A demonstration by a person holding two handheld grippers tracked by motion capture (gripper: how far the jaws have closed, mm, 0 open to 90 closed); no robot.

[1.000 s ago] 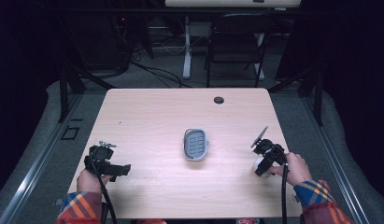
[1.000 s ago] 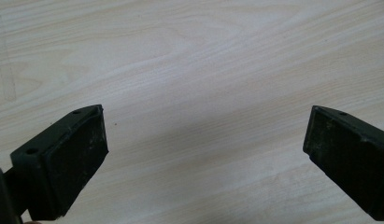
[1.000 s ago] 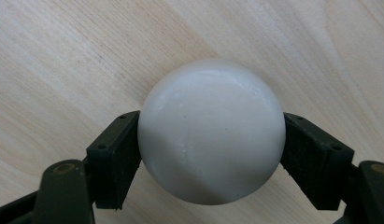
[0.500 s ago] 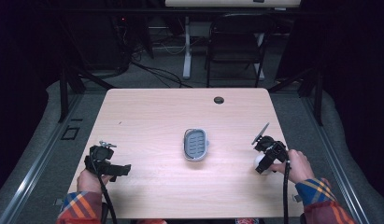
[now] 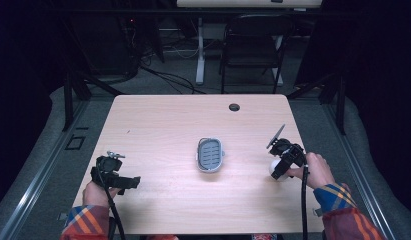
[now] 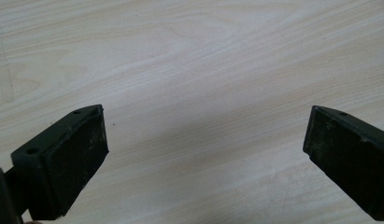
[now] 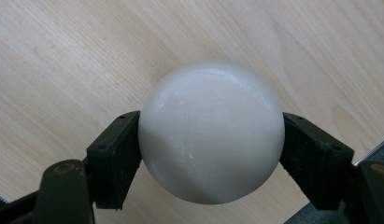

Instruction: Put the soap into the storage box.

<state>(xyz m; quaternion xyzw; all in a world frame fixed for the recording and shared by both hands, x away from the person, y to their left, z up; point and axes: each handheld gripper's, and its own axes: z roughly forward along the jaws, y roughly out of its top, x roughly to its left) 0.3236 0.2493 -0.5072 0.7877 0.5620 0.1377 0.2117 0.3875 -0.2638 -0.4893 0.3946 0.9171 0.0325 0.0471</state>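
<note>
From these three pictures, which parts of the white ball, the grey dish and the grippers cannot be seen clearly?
- White ball: in the right gripper view its two sides are covered by the black pads; its underside is turned away.
- Grey dish: in the high view it is too small to tell what its ribbed inside is.
- Left gripper: in the left gripper view both jaws are cut off by the bottom edge.
- Right gripper: in the high view its jaw tips are too small.

A pale wood-grain table (image 5: 158, 125) with a dark round cable port (image 5: 234, 107) near its far edge stands on grey carpet (image 5: 53, 150) – the room around it is dark. Beyond the table a black chair (image 5: 253, 47) sits beside a white desk leg (image 5: 199, 55), with cables (image 5: 168, 80) trailing across the floor
</note>
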